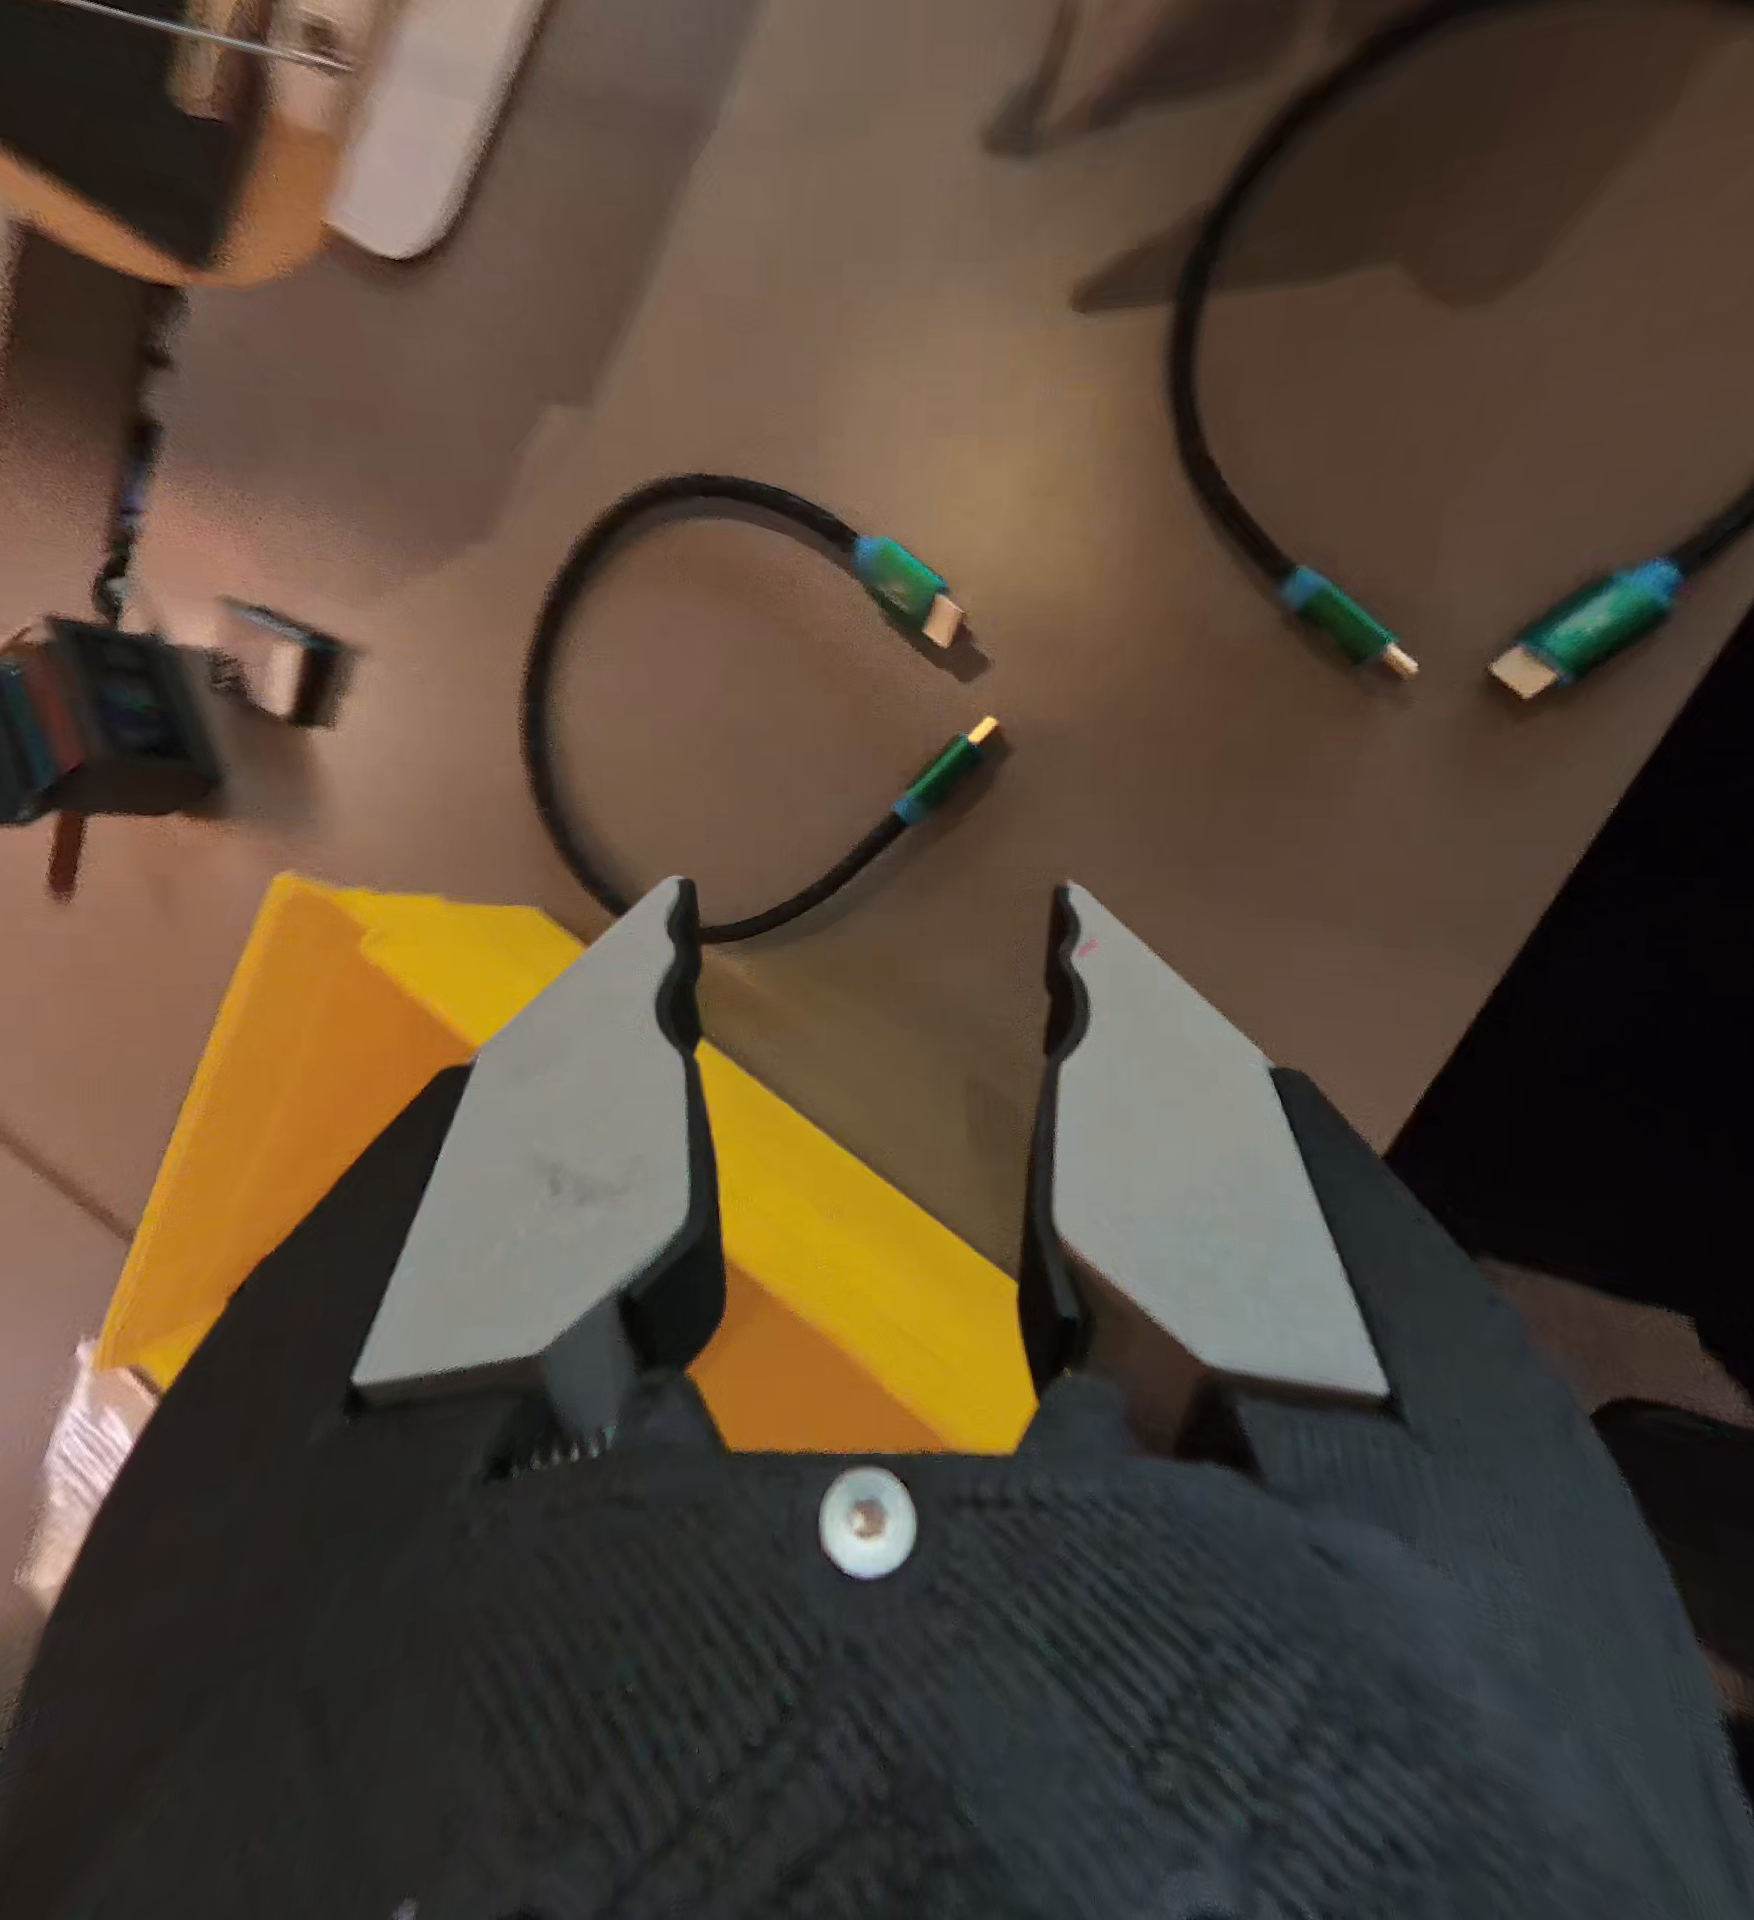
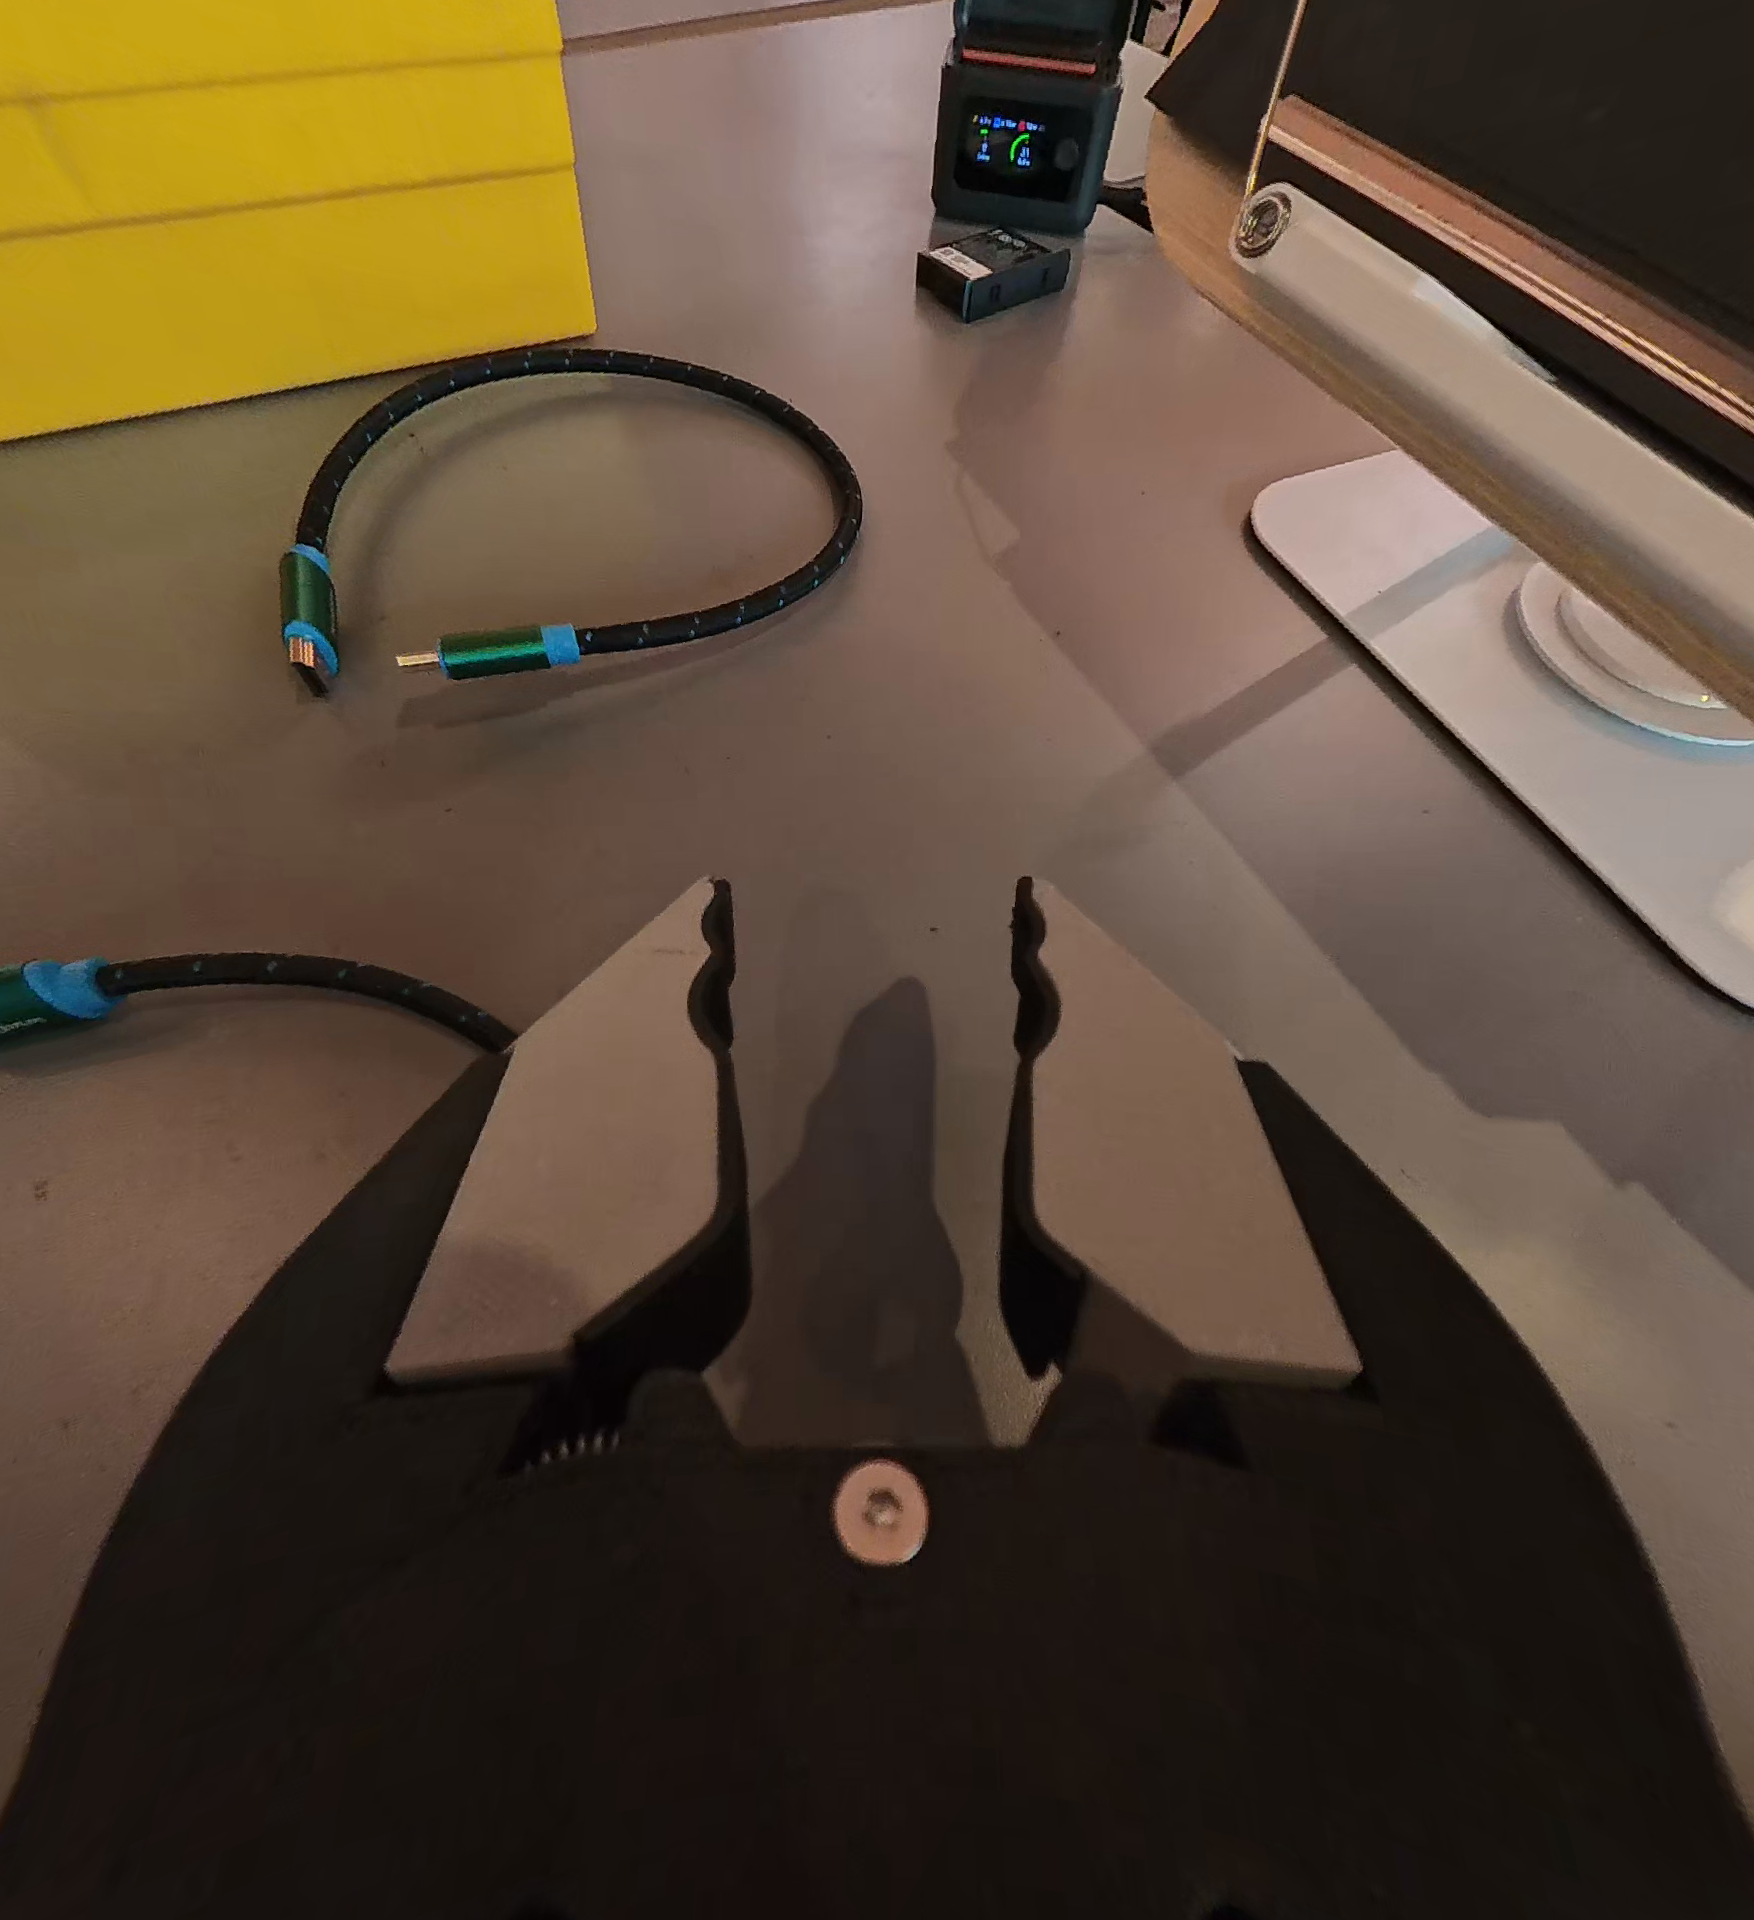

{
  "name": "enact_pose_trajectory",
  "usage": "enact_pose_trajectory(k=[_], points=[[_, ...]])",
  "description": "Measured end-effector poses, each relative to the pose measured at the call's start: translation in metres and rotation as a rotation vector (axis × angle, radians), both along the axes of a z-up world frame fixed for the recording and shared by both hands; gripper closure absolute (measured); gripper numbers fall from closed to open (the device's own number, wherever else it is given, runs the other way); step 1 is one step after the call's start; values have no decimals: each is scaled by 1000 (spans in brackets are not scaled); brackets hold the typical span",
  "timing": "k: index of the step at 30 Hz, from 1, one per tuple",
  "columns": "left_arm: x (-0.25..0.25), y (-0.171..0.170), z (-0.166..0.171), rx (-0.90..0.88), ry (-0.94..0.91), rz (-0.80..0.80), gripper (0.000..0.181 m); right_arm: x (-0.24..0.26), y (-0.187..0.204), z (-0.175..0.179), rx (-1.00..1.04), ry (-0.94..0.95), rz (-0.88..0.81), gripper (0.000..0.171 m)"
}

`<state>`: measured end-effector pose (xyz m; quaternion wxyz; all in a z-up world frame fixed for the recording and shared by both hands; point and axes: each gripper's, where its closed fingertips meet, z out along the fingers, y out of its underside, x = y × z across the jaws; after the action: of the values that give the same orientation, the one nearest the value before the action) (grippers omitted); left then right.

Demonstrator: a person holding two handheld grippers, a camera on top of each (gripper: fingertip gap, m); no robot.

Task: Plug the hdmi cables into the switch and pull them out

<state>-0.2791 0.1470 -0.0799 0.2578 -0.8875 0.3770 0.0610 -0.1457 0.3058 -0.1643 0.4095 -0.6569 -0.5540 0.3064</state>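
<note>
Left wrist view: the left gripper (image 1: 871, 914) hangs above the grey-brown desk (image 1: 1112, 935) with its jaws spread apart and nothing between them. Beyond its tips lies a short braided HDMI cable (image 1: 582, 582), curled into an open loop, its two green plugs with gold tips pointing toward each other but not touching. A second HDMI cable (image 1: 1190, 416) lies farther right in a wider arc, both of its green plugs resting near the desk's edge, close together and apart. A yellow box (image 1: 353, 1049) sits under and left of the jaws. At far left stands a small dark device (image 1: 73, 717); the blur here is too strong to tell whether this is the switch.

Right wrist view: the right gripper (image 2: 873, 904) is held low over the desk (image 2: 956, 727), jaws likewise apart and empty, with bare desk surface showing in the gap. Ahead and to the left the short looped cable (image 2: 831, 520) lies just in front of the yellow box (image 2: 229, 208). One green plug and a stretch of the other cable (image 2: 260, 977) enter from the left edge and pass behind the left finger. At the far end stands a dark device with a lit screen (image 2: 1024, 140), a small flat black block (image 2: 992, 272) lying just before it. A monitor on a white stand (image 2: 1527, 665) occupies the right side.
</note>
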Motion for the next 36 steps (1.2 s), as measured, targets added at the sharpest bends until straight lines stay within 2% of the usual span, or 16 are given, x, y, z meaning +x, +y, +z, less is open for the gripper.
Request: enact_pose_trajectory(k=[1,4,7,8,9,12,14,18,23,25,26,28,31,36], points=[[4,2,-15,-32,54,-32,116,0,0,0,2,-1,-1,120],[1,17,-61,-114,257,-107,125,0,0,1,19,-2,-1,120],[-8,26,-109,-255,358,-146,126,-1,-1,2,37,-4,3,121],[-19,30,-120,-292,408,-131,134,-1,-1,2,38,-2,3,121],[-25,35,-125,-303,411,-119,166,-1,-1,3,37,0,3,121],[-30,37,-116,-374,348,-59,172,0,1,5,24,12,1,122],[-32,47,-81,-266,374,-36,175,1,2,6,18,17,-1,122],[-41,40,32,-39,438,40,177,1,3,8,12,23,-6,123],[-96,-7,173,184,548,243,176,2,4,8,10,27,-13,123],[-117,-35,204,201,590,308,177,2,4,8,6,27,-13,123],[-121,-48,207,182,565,329,176,2,4,8,10,25,-15,124],[-126,-65,201,170,481,364,176,2,5,7,17,19,-19,124],[-141,-75,155,115,401,399,177,2,5,7,26,16,-21,125],[-172,-83,22,-90,295,489,176,5,7,6,30,9,-32,125]])
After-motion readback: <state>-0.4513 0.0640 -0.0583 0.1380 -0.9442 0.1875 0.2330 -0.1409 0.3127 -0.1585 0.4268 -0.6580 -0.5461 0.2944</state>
